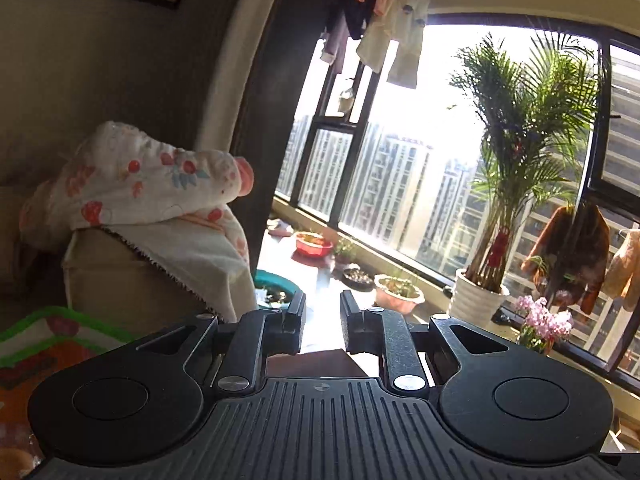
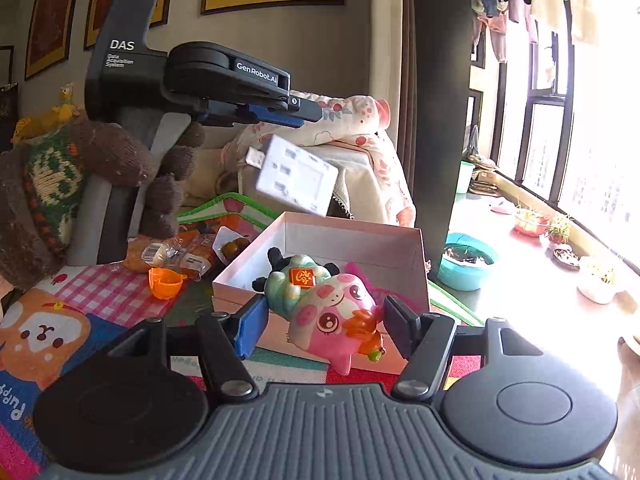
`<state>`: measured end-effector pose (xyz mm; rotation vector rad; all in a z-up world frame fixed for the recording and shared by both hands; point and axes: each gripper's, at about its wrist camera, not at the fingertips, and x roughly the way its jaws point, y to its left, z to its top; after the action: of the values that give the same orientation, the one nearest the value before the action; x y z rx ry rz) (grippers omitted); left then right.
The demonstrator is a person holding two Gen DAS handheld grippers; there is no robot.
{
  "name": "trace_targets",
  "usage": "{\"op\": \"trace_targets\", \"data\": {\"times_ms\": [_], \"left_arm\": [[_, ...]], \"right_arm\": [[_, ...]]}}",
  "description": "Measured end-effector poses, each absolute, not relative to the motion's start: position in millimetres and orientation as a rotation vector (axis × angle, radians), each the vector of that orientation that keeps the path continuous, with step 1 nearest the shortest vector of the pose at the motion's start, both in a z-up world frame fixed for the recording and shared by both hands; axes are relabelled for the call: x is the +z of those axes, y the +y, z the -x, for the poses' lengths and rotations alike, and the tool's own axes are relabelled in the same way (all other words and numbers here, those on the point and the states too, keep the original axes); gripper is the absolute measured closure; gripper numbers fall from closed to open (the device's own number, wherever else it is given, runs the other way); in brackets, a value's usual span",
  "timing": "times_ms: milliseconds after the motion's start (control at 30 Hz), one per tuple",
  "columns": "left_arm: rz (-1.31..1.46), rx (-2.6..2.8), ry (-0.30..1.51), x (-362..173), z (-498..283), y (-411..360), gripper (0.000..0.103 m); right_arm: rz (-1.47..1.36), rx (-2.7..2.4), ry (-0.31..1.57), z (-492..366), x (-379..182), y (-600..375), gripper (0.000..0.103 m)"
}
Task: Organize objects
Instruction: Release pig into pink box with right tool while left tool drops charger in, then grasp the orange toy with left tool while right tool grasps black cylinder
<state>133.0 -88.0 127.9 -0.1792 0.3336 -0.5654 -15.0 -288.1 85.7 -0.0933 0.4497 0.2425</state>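
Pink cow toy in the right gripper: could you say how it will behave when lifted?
The pink cow toy looks glossy and rounded, so it may slip or pivot between the right gripper pads. Small beside the box, it is probably light. Its puffy shape suggests squashy material, though unconfirmed.

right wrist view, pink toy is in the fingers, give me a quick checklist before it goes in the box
1. Grip on the pink toy: the right gripper has a finger against each side of it. Ok.
2. Box: open, with bare floor inside. Ok.
3. Toy above the box's near wall: it overlaps that wall in this view. Cannot tell.
4. Left gripper: raised behind the box, fingers nearly together, nothing between them. Ok.
5. White card: tilted and blurred over the box's far rim, with no support visible. Cannot tell.
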Motion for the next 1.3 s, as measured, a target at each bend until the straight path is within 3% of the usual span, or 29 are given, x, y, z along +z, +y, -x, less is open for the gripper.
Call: {"op": "trace_targets", "data": {"times_ms": [333, 633, 700, 767, 933, 1100, 1300], "left_arm": [[0.208, -0.527, 0.383, 85.3, -96.3, -39.0, 0.082], [0.07, -0.348, 0.514, 48.0, -49.5, 11.2, 0.082], [0.057, -0.314, 0.536, 41.8, -43.0, 20.8, 0.082], [0.035, -0.292, 0.542, 38.4, -36.9, 28.9, 0.082], [0.028, -0.202, 0.506, 35.2, -32.9, 47.8, 0.082], [0.297, -0.214, 0.584, 26.5, -58.4, 71.5, 0.082], [0.308, -0.199, 0.656, 11.8, -88.6, 65.7, 0.082]], "right_arm": [[0.042, 0.172, 0.491, -27.3, 75.9, -309.7, 0.039], [0.055, 0.191, 0.43, -116.8, 124.8, -277.7, 0.038], [0.009, 0.211, 0.462, -138.8, 130.6, -272.4, 0.023], [-0.045, 0.205, 0.49, -150.1, 131.4, -268.9, 0.016], [-0.002, 0.244, 0.519, -136.2, 111.3, -245.5, 0.01], [0.134, 0.266, 0.557, -108.1, 83.8, -220.0, 0.008], [0.198, 0.325, 0.554, -65.5, 69.3, -211.5, 0.005]]}}
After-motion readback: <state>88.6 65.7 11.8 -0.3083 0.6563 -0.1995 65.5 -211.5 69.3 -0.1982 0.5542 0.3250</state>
